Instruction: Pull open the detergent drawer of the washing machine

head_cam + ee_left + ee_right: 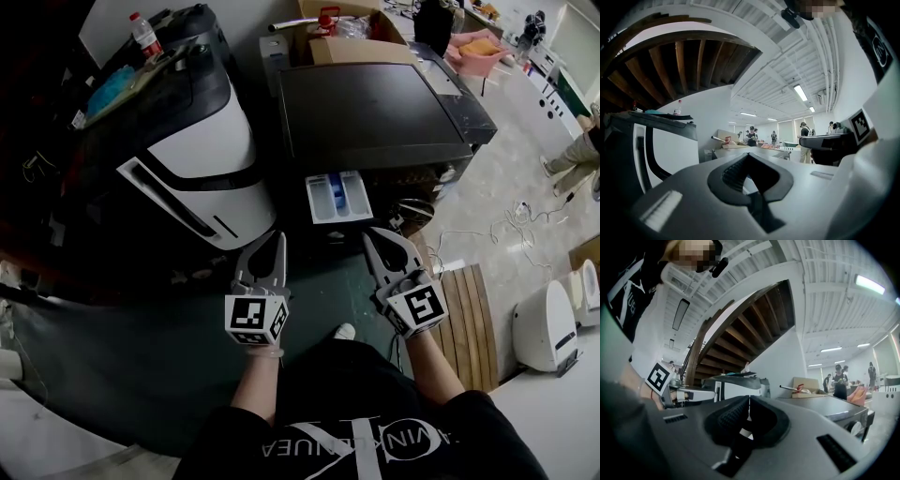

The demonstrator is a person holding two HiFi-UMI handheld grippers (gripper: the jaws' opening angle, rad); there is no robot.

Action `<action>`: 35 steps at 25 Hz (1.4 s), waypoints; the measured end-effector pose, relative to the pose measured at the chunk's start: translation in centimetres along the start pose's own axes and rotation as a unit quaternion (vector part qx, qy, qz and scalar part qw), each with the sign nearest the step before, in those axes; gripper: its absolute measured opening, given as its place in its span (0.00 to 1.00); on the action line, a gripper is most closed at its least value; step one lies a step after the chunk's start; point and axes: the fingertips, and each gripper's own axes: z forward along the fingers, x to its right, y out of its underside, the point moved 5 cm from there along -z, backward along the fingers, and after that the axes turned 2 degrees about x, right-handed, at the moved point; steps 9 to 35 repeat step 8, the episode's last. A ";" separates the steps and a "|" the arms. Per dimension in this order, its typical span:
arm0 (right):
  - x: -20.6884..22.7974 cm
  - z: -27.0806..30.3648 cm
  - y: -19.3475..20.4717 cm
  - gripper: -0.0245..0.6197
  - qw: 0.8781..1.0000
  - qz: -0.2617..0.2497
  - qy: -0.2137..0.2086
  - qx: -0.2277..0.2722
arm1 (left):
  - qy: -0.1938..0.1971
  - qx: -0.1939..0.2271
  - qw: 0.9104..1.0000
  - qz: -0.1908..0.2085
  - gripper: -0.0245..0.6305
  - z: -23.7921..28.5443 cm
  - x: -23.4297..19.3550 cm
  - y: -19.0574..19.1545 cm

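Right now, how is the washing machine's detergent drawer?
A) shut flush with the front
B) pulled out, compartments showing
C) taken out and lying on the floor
B: the detergent drawer juts out from the front of the washing machine, its compartments exposed from above.

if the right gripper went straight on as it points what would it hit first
Probably the pulled-out white-and-blue detergent drawer of the black washing machine, if the right gripper is level with it.

Bare floor (323, 281) before drawer (337, 197), white appliance (197, 159) left
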 end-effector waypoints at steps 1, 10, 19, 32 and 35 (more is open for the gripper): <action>0.0 0.0 0.0 0.06 1.000 0.001 0.000 -0.001 | 0.000 0.000 1.000 0.000 0.05 0.0 0.0 0.0; -0.5 -0.2 0.2 0.06 1.000 0.000 0.001 -0.006 | -0.001 -0.006 1.000 -0.002 0.05 -0.4 -0.1 0.3; -0.5 -0.2 0.2 0.06 1.000 0.000 0.001 -0.006 | -0.001 -0.006 1.000 -0.002 0.05 -0.4 -0.1 0.3; -0.5 -0.2 0.2 0.06 1.000 0.000 0.001 -0.006 | -0.001 -0.006 1.000 -0.002 0.05 -0.4 -0.1 0.3; -0.5 -0.2 0.2 0.06 1.000 0.000 0.001 -0.006 | -0.001 -0.006 1.000 -0.002 0.05 -0.4 -0.1 0.3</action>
